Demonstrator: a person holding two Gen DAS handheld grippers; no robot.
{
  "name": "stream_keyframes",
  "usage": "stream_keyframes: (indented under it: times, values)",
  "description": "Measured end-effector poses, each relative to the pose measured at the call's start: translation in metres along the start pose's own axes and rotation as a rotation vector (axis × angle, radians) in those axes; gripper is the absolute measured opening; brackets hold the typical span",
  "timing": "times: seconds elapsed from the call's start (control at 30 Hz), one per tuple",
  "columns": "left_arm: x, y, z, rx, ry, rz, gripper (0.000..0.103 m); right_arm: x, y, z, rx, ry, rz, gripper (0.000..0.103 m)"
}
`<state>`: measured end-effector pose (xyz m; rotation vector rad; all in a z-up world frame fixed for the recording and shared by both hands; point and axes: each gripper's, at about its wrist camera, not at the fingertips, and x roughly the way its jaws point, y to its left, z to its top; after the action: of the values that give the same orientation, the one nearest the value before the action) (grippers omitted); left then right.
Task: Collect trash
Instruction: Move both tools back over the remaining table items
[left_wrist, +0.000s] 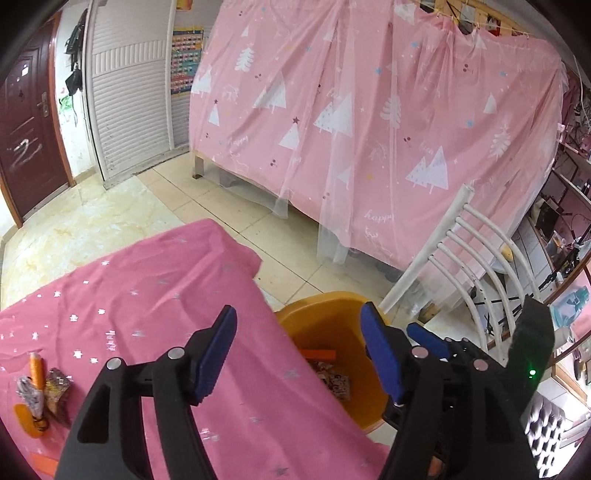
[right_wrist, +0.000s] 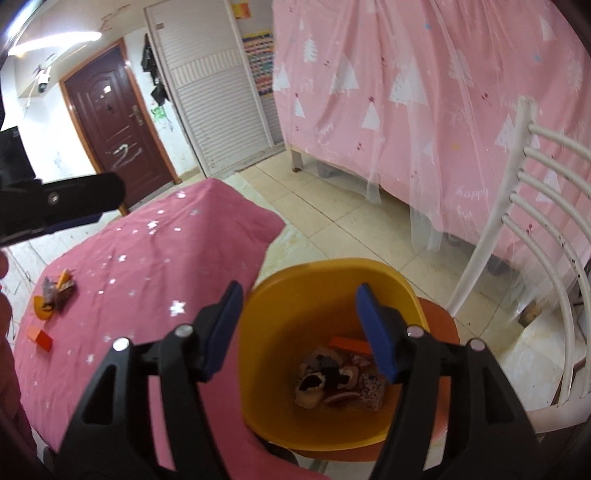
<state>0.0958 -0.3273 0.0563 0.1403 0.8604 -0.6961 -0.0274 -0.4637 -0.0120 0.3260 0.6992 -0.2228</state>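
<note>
The remaining trash, a small heap of crumpled foil wrappers and orange peel (right_wrist: 55, 295), is seen lying on the pink star-printed cloth (right_wrist: 147, 266) that covers the bench, towards its far left part; just beside it, nearer the camera, an orange rectangular block (right_wrist: 40, 339) rests on the same cloth. In the left wrist view the heap (left_wrist: 42, 395) sits low and to the left of the left gripper (left_wrist: 299, 350), whose blue-padded fingers (left_wrist: 218, 350) are spread wide with nothing held between them. The heap is judged to lie nearer this left gripper than the right one; no clear long axis can be made out in the heap.

The right gripper (right_wrist: 299, 328) is held above the yellow plastic bin (right_wrist: 332, 269), its fingers (right_wrist: 375, 332) likewise parted widely and empty. Inside the bin, dark crumpled wrappers and scraps (right_wrist: 336, 384) are gathered at the bottom, with an orange flat piece (right_wrist: 349, 343) behind them. The bin appears to stand on an orange seat (right_wrist: 443, 325), touching the cloth's edge. A white slatted chair (right_wrist: 535, 221) stands to the right, and a pink tree-patterned curtain (right_wrist: 424, 92) hangs beyond the tiled floor (right_wrist: 332, 221).
</note>
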Motion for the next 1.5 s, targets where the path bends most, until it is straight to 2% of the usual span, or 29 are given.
stream_keyframes:
  times: [0.1, 0.17, 0.23, 0.43, 0.53, 0.77, 1.07, 1.17, 1.3, 1.37, 1.5]
  values:
    - [-0.015, 0.017, -0.002, 0.002, -0.007, 0.021, 0.064, -0.010, 0.017, 0.001, -0.026, -0.021, 0.030, 0.061]
    - [-0.028, 0.030, -0.004, 0.008, -0.021, 0.046, 0.065, -0.016, 0.033, 0.000, -0.053, -0.038, 0.058, 0.069]
    - [-0.040, 0.042, -0.006, 0.002, -0.035, 0.060, 0.069, -0.020, 0.045, 0.000, -0.074, -0.043, 0.085, 0.073]
    - [-0.081, 0.090, -0.010, -0.011, -0.075, 0.132, 0.072, -0.020, 0.092, -0.001, -0.154, -0.033, 0.150, 0.073]
    - [-0.100, 0.119, -0.020, -0.011, -0.086, 0.197, 0.074, -0.018, 0.115, -0.004, -0.191, -0.021, 0.169, 0.073]
    - [-0.115, 0.182, -0.047, -0.053, -0.047, 0.285, 0.074, -0.006, 0.156, -0.011, -0.274, 0.022, 0.200, 0.073]
    - [-0.123, 0.227, -0.069, -0.114, -0.041, 0.289, 0.074, 0.001, 0.209, -0.015, -0.352, 0.049, 0.231, 0.073]
    - [-0.123, 0.237, -0.076, -0.123, -0.034, 0.286, 0.074, 0.000, 0.224, -0.017, -0.369, 0.065, 0.278, 0.073]
    - [-0.112, 0.248, -0.086, -0.147, 0.015, 0.270, 0.074, 0.000, 0.245, -0.026, -0.403, 0.103, 0.354, 0.073]
    - [-0.108, 0.252, -0.093, -0.148, 0.038, 0.263, 0.074, 0.001, 0.258, -0.033, -0.434, 0.118, 0.377, 0.081]
    - [-0.091, 0.260, -0.105, -0.157, 0.087, 0.249, 0.074, 0.000, 0.277, -0.046, -0.489, 0.141, 0.411, 0.082]
